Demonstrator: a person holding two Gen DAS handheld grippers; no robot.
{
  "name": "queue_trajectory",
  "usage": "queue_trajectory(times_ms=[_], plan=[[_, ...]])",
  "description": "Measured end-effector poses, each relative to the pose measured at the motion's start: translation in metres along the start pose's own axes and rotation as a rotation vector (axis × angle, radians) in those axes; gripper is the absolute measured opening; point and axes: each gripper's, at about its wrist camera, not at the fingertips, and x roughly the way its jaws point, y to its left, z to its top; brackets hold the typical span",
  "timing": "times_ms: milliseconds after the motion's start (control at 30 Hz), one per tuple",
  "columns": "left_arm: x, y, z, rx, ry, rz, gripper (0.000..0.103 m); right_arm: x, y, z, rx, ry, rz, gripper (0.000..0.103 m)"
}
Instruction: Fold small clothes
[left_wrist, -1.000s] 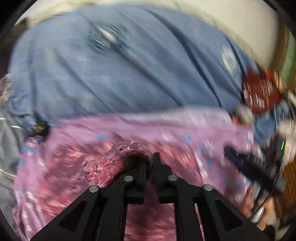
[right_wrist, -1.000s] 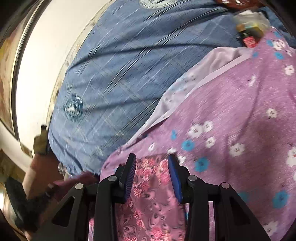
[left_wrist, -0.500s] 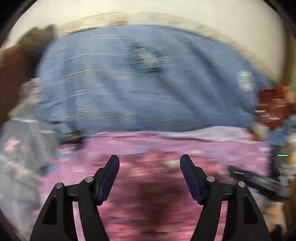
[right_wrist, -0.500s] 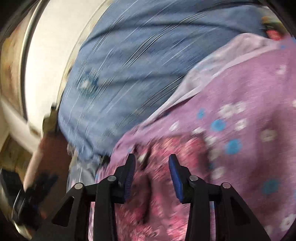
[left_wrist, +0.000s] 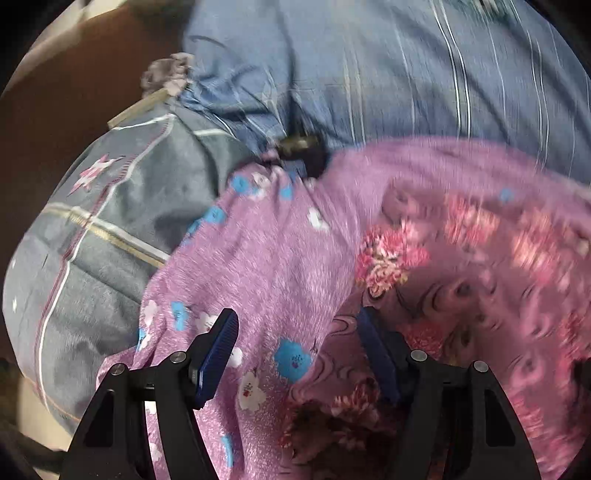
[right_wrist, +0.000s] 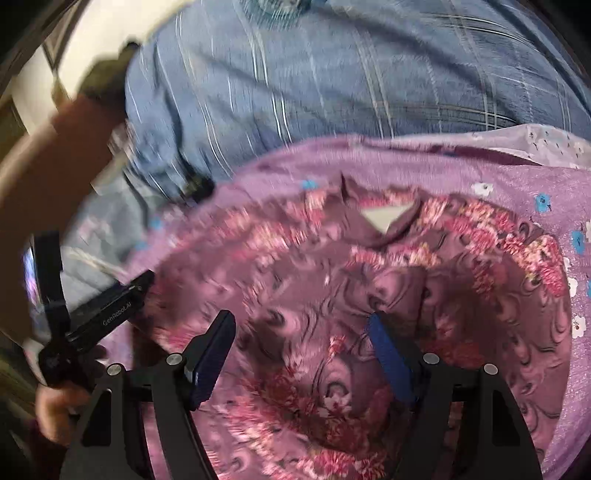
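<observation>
A small maroon garment (right_wrist: 332, 295) with pink flowers lies spread on a purple flowered sheet (right_wrist: 517, 177), its collar and white label (right_wrist: 386, 218) towards the far side. My right gripper (right_wrist: 301, 332) hovers over its middle with the jaws opening and no cloth pinched between them. In the left wrist view the garment's edge (left_wrist: 443, 266) lies at the right. My left gripper (left_wrist: 297, 343) stands open above that edge and the sheet (left_wrist: 258, 258), with nothing in its jaws. The left gripper (right_wrist: 107, 310) also shows at the left of the right wrist view, held by a hand (right_wrist: 55, 406).
A blue striped bedcover (left_wrist: 369, 74) fills the far side. A grey-blue patterned quilt (left_wrist: 110, 221) is bunched at the left, next to a brown surface (left_wrist: 55, 110). A small dark object (left_wrist: 299, 144) sits where the sheet meets the bedcover.
The left gripper let go of the garment, opened wide and swung left and down. The right gripper widened its jaws and moved over the garment's middle.
</observation>
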Motion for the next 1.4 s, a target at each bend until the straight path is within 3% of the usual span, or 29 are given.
queue_trajectory(times_ms=[67,100,200,267,333,467,533,600,700,800,867,900,933,1000,1100,1167,1267,1333,1400], plan=[[-0.001,-0.01,-0.001,0.055,-0.019,0.029,0.066,0.007,0.01,-0.01,-0.098,-0.013,-0.086,0.072],[0.0,-0.014,0.001,0.082,-0.023,0.042,0.066,0.005,0.011,-0.013,-0.12,-0.019,-0.11,0.058],[-0.003,-0.014,-0.002,0.119,-0.027,0.035,0.067,-0.013,-0.008,-0.011,-0.046,-0.026,-0.04,0.023],[-0.002,-0.008,-0.007,0.092,0.001,0.006,0.067,-0.029,-0.03,-0.01,0.038,-0.06,-0.008,0.018],[-0.003,-0.004,-0.007,0.085,0.004,-0.009,0.067,-0.046,-0.056,-0.009,0.111,-0.108,-0.035,0.017],[-0.007,0.006,-0.005,0.098,0.0,-0.018,0.067,-0.061,-0.108,-0.009,0.27,-0.129,0.019,0.016],[-0.01,0.004,-0.007,0.117,-0.008,-0.009,0.067,-0.056,-0.126,-0.013,0.305,-0.06,0.046,0.016],[-0.013,0.004,-0.008,0.127,-0.008,-0.011,0.067,-0.052,-0.134,-0.019,0.314,0.005,0.006,0.025],[-0.021,0.008,-0.009,0.144,-0.022,0.001,0.069,-0.068,-0.146,-0.025,0.292,0.018,-0.026,0.028],[-0.034,0.013,-0.007,0.131,-0.072,0.037,0.069,-0.094,-0.155,-0.029,0.296,-0.053,-0.125,0.033],[-0.051,0.016,-0.003,0.102,-0.139,0.059,0.069,-0.11,-0.156,-0.028,0.308,-0.137,-0.145,0.033],[-0.06,0.017,0.0,0.085,-0.178,0.065,0.069,-0.124,-0.148,-0.026,0.287,-0.225,-0.156,0.033],[-0.071,0.016,0.002,0.059,-0.224,0.049,0.068,-0.133,-0.14,-0.025,0.266,-0.287,-0.141,0.033],[-0.079,0.009,0.003,0.033,-0.253,-0.009,0.068,-0.134,-0.124,-0.018,0.222,-0.322,-0.057,0.033],[-0.072,-0.013,0.002,0.058,-0.216,-0.112,0.068,-0.111,-0.096,-0.015,0.13,-0.24,-0.066,0.029],[-0.055,-0.025,0.0,0.077,-0.13,-0.155,0.07,-0.088,-0.081,-0.015,0.091,-0.169,-0.106,0.029],[-0.027,-0.033,-0.008,0.084,-0.002,-0.162,0.07,-0.067,-0.082,-0.025,0.099,-0.089,-0.168,0.026],[-0.022,-0.031,-0.012,0.085,0.011,-0.178,0.07,-0.053,-0.09,-0.028,0.123,-0.043,-0.201,0.022],[-0.025,-0.028,-0.009,0.08,0.014,-0.188,0.07,-0.056,-0.092,-0.029,0.126,-0.055,-0.186,0.022]])
